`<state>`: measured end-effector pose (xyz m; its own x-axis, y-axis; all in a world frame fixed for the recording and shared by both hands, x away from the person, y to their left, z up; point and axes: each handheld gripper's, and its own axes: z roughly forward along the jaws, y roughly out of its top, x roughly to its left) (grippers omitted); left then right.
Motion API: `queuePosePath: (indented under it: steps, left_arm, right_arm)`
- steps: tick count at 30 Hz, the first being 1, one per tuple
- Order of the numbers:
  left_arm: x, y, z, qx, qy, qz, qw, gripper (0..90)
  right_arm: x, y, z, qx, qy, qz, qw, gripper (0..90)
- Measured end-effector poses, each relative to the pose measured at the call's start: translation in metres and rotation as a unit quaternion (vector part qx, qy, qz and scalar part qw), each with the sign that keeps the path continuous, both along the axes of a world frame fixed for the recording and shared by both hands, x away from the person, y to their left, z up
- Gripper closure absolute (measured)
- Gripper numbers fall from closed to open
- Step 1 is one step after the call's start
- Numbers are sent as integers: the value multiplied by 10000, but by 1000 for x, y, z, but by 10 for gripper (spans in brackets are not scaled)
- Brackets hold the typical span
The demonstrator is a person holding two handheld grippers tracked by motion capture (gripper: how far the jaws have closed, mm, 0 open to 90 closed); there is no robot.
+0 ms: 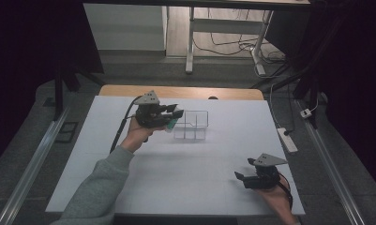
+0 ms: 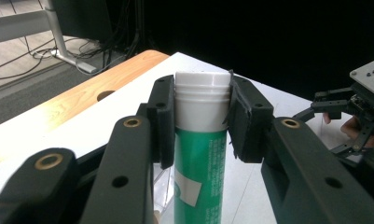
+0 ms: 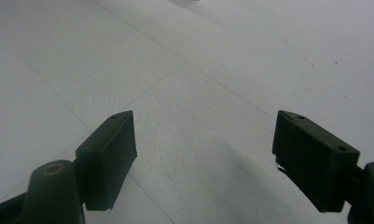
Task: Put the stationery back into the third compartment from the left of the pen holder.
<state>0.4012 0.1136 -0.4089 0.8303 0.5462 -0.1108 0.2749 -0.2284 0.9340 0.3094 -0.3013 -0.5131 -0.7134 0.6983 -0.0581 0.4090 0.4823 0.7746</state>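
White table, green white-capped tube

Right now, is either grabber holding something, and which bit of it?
The left gripper holds a green tube upright, clamped at its white cap. The right gripper is open and holds nothing.

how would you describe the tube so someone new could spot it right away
Start at the white table and find the clear divided box near its far side. Just left of it, the left gripper clamps an upright tube: green body, white cap, the only coloured item there.
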Motion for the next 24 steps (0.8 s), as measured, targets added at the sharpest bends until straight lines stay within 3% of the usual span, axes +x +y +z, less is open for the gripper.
queuePosePath:
  steps: [24]
  left_arm:
    - [29,-40,2,154,144,-81,9997,640]
  right_arm:
    - [1,-1,0,19,2,-47,10000,209]
